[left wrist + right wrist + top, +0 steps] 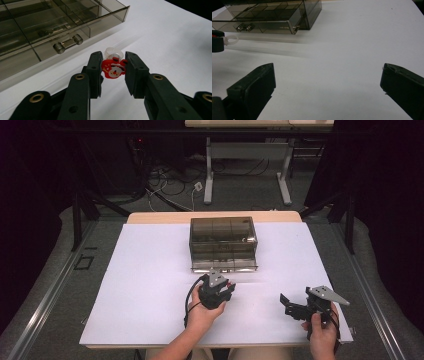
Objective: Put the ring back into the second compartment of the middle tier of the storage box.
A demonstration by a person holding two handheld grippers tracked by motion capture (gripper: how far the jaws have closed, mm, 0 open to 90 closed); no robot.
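A small toy ring (113, 68) with a red cartoon face and a clear plastic band sits between the pads of my left gripper (113, 68), which is shut on it just above the white table. In the high view the left gripper (222, 288) hovers right in front of the smoky clear drawer box (223, 241), whose bottom drawer (50, 37) is pulled out, its metal handle (68, 44) facing me. The ring's clear band (231, 40) shows at the left edge of the right gripper view. My right gripper (292, 304) stands open over bare table, jaws wide apart (327, 82).
The white sheet (150, 285) covers the tabletop, with a wooden edge (160, 217) behind the box. Beyond the table lie floor cables (170, 185) and the legs of another desk (210, 175). Dark curtains stand at both sides.
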